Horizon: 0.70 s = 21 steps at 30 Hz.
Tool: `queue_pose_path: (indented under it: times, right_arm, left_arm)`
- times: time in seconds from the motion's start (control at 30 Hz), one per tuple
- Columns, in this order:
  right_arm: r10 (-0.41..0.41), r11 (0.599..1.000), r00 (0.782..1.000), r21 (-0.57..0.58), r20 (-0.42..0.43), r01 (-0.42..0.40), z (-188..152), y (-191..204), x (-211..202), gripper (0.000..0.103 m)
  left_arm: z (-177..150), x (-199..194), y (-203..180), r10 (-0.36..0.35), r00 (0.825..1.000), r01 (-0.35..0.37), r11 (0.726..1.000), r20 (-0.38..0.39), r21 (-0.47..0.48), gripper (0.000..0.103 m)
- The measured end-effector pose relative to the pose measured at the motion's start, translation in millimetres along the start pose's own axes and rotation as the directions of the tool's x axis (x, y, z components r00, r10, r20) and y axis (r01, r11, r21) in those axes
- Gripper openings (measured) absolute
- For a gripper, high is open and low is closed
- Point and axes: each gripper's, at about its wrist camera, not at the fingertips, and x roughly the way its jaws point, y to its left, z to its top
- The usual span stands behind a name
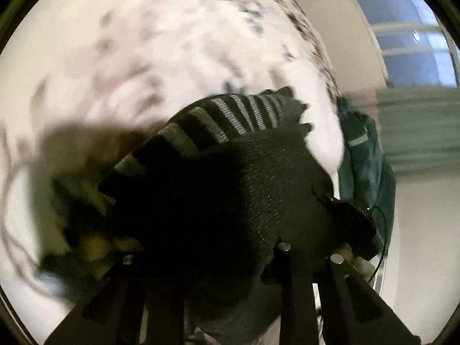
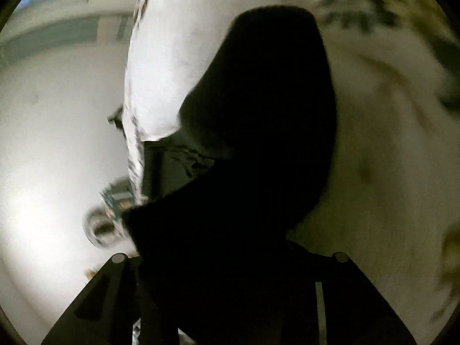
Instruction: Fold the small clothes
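Both tongs are buried: left tongs (image 1: 230,258) clamp a black, grey-striped sock (image 1: 230,172); right tongs (image 2: 230,258), under black cloth, grip unreadable. Bedding at 12 o'clock blurred.

Left tool (image 1: 201,258) and right tool (image 2: 230,258) both angle downward, each clamped on dark fabric.

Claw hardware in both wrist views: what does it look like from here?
Left claw: matte black, angular finger arms spreading from the bottom edge, each topped by a round silver stud. A thin dark cable loops at its right side beside a tiny green light. Right claw: the same black wedge-shaped arms and silver studs, with one pale vertical strip on the right arm. No sleeves in view.
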Motion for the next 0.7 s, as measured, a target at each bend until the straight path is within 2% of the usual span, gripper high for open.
queue_pose_path:
  times: [0.1, 0.17, 0.27, 0.33, 0.37, 0.43, 0.47, 0.5, 0.57, 0.6, 0.67, 0.7]
  right_arm:
    - [0.017, 0.994, 0.999, 0.104, 0.046, -0.022, -42.2, -3.4, -22.3, 0.032]
    - [0.026, 0.979, 0.996, 0.201, 0.086, -0.043, -96.8, -8.6, -41.6, 0.031]
    - [0.030, 0.946, 0.992, 0.317, 0.122, -0.067, -172.6, -19.6, -57.2, 0.030]
    - [0.023, 0.908, 0.990, 0.411, 0.141, -0.080, -232.9, -37.6, -57.8, 0.030]
    - [0.012, 0.902, 0.990, 0.427, 0.139, -0.071, -246.0, -43.4, -55.9, 0.030]
    - [-0.035, 0.887, 0.995, 0.461, 0.096, -0.014, -272.6, -64.4, -40.0, 0.032]
    - [-0.043, 0.883, 0.996, 0.470, 0.081, 0.000, -279.0, -65.1, -30.5, 0.036]
    - [-0.065, 0.866, 0.996, 0.499, 0.055, 0.029, -283.0, -79.0, -26.6, 0.042]
    - [-0.050, 0.853, 0.999, 0.520, 0.020, 0.032, -286.1, -94.1, -25.6, 0.052]
    - [-0.035, 0.853, 0.999, 0.521, -0.002, 0.031, -287.1, -98.4, -26.5, 0.055]
    - [-0.071, 0.857, 0.996, 0.509, -0.046, 0.085, -291.8, -99.7, -35.6, 0.068]
    - [-0.090, 0.863, 0.993, 0.493, -0.069, 0.113, -296.5, -99.2, -41.7, 0.068]
  left_arm:
    - [24.7, -13.6, -17.8, 0.004, 0.996, 0.003, 0.997, -0.087, 0.078, 0.020]
    - [43.9, -26.6, -26.5, 0.032, 0.993, -0.017, 0.991, -0.114, 0.130, 0.020]
    - [64.6, -35.4, -28.3, 0.036, 0.983, -0.003, 0.984, -0.182, 0.178, 0.019]
    - [62.0, -29.8, -22.6, 0.040, 0.964, 0.019, 0.975, -0.263, 0.220, 0.019]
    - [60.1, -15.5, -21.0, 0.077, 0.948, 0.004, 0.968, -0.310, 0.250, 0.019]
    - [49.8, 2.1, -13.6, 0.145, 0.919, -0.035, 0.956, -0.366, 0.292, 0.026]
    - [42.5, 8.0, -8.1, 0.192, 0.909, -0.070, 0.946, -0.371, 0.317, 0.034]
    - [37.4, 10.1, -4.3, 0.211, 0.909, -0.087, 0.939, -0.360, 0.331, 0.046]
    - [34.4, 5.2, -1.4, 0.196, 0.924, -0.096, 0.950, -0.328, 0.298, 0.061]
    - [31.4, -0.6, -0.7, 0.182, 0.931, -0.092, 0.955, -0.315, 0.281, 0.061]
    - [26.0, -15.5, -2.9, 0.171, 0.947, -0.098, 0.960, -0.273, 0.262, 0.062]
    - [22.0, -26.5, -5.7, 0.171, 0.954, -0.105, 0.960, -0.246, 0.259, 0.065]
